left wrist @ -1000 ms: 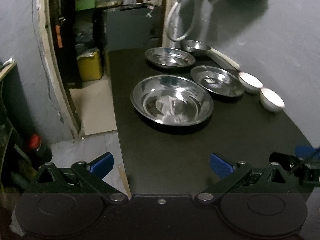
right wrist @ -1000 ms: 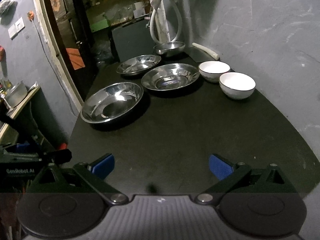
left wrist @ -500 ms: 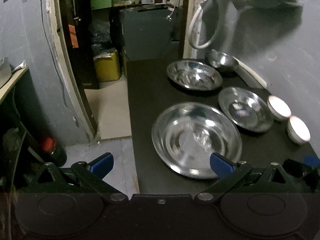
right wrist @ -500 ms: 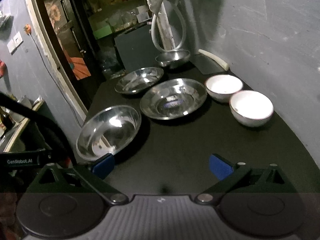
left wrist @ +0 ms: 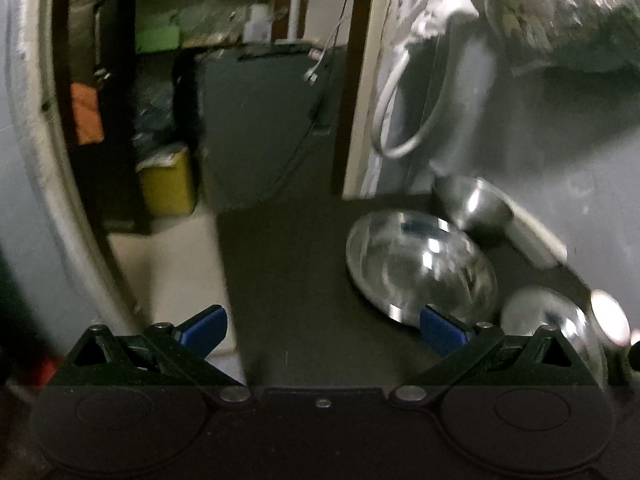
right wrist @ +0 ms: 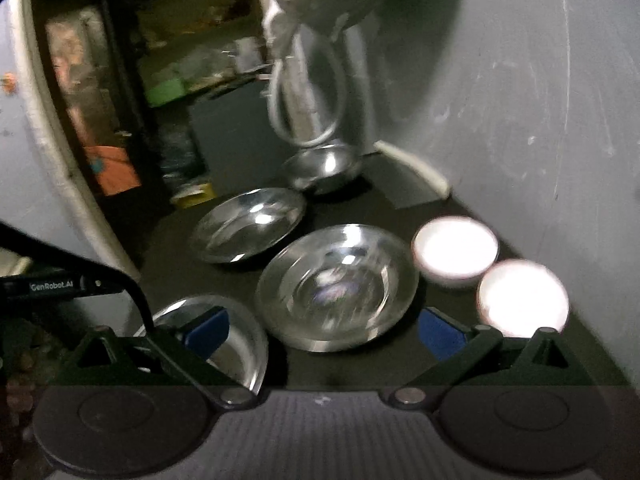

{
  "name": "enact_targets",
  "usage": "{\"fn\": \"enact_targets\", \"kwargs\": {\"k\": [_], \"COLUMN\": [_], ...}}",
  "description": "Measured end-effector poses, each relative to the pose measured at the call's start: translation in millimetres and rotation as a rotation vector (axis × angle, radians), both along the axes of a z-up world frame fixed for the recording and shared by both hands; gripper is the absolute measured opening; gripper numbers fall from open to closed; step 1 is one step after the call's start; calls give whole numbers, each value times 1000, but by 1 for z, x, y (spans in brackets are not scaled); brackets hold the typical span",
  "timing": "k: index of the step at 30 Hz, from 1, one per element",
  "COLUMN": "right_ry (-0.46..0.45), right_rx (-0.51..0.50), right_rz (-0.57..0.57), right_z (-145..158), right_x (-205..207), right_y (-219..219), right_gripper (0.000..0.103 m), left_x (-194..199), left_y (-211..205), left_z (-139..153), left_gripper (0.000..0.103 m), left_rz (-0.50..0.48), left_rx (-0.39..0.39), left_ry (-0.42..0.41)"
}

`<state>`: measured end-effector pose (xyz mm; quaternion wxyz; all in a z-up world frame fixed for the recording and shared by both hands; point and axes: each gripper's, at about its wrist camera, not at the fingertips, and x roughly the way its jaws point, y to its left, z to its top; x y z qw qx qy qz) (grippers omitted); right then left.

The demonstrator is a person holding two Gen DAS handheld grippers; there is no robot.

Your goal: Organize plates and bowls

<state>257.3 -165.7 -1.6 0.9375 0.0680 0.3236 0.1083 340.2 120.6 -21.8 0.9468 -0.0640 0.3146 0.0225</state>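
Steel plates (right wrist: 336,284) lie ahead of both grippers, left (left wrist: 323,326) and right (right wrist: 322,328), jaws apart, gripping nothing.

Black tabletop (left wrist: 304,280). Yellow bin (left wrist: 168,184) on the floor at 10 o'clock, beyond the doorway. White hose loop (left wrist: 404,112) hanging at 1 o'clock (blurred). Grey wall (right wrist: 520,100) at 3 o'clock.
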Motion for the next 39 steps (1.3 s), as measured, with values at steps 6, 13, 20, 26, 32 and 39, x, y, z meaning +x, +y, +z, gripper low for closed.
{"fn": "enact_targets", "kwargs": {"k": [6,13,20,26,32,39], "right_ry": [-20,-23,28,69,132,155], "right_rx": [-52,-60,-59,-70,-36,-15], "right_rz": [0,8,12,28,18,5], "right_z": [5,-4,-25,-38,-52,-59], "right_x": [68,127,173,195,208,210], "right_y": [36,70,84,93,94,89], "right_gripper": [103,102,89,81,60,29], "left_x": [58,93,104,113,117,114], "left_y": [19,32,25,21,20,19], "left_z": [-18,-38,-47,-55,-56,-56], "left_gripper": [102,96,77,56,29,12], "left_rz": [-5,-9,-59,-78,-93,-106], "left_rx": [-109,-228,-243,-284,-297,-276], "left_ry": [18,77,106,168,184,172]}}
